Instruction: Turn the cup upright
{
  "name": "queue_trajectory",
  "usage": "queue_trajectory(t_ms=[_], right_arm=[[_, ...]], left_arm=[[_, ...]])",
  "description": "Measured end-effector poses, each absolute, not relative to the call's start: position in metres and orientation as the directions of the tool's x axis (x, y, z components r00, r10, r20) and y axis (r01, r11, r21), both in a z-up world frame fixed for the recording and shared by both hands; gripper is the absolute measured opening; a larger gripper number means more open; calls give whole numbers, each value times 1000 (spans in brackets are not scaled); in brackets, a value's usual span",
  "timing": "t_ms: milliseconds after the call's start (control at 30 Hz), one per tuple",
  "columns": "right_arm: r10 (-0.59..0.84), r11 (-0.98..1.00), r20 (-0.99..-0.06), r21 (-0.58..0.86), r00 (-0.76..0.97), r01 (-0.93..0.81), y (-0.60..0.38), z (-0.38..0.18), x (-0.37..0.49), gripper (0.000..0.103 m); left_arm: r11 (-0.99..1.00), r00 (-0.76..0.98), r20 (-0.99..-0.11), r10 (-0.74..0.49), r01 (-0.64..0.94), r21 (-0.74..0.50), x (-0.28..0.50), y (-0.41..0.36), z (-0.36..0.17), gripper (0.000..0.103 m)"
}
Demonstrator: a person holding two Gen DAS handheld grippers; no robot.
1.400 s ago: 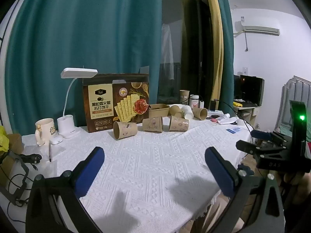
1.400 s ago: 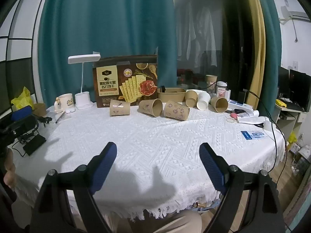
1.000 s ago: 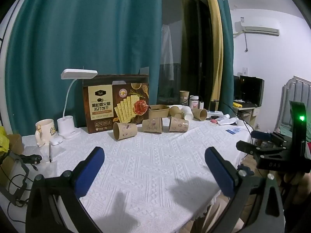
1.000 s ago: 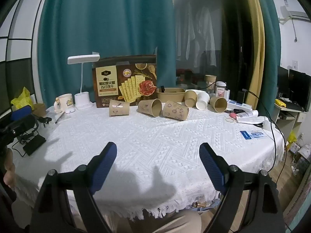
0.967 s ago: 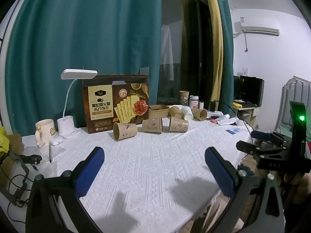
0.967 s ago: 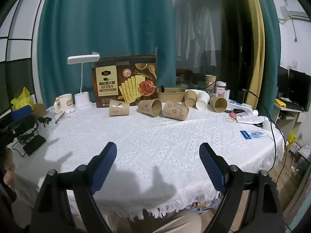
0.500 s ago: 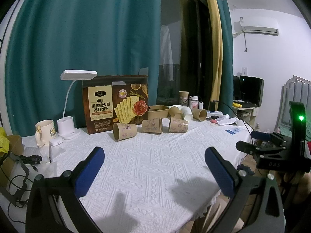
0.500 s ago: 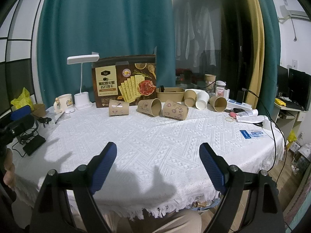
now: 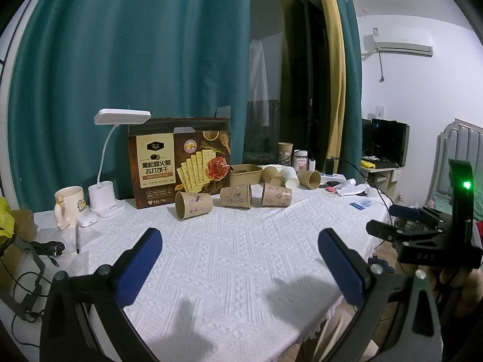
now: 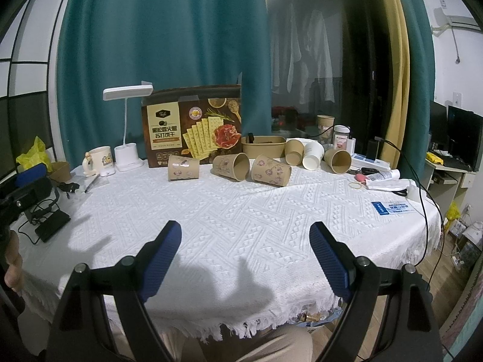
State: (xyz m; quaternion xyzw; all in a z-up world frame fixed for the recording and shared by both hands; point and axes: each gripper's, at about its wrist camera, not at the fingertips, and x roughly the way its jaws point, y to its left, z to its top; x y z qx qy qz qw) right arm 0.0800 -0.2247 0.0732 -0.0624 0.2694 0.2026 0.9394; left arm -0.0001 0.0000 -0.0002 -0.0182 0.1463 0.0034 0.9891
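Three brown paper cups with flower prints lie on their sides in a row at the far side of the white tablecloth: a left cup [image 9: 193, 204] [image 10: 183, 167], a middle cup [image 9: 236, 196] [image 10: 231, 166] and a right cup [image 9: 276, 194] [image 10: 271, 170]. My left gripper [image 9: 240, 264] is open and empty, low over the near part of the table. My right gripper [image 10: 245, 259] is open and empty near the table's front edge. It also shows at the right of the left wrist view [image 9: 422, 235].
A cracker box [image 10: 193, 134], a white desk lamp [image 10: 126, 147] and a mug [image 10: 99, 158] stand at the back left. A brown bowl [image 10: 263, 148] and more cups [image 10: 312, 155] lie at the back right. Cables and a black device [image 10: 48, 221] lie at the left edge.
Both grippers have stayed open and almost still; the views have only shifted very slightly. The cups have not moved.
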Motion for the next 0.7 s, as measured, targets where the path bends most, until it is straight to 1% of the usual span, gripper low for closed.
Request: queue_trajectory(t_ms=[700], right_arm=[[348,910,-532,-6,772,-414,-224,74,80,85]], left_arm=[[999,958,-287,1,-12,-36,-1,0,0,103]])
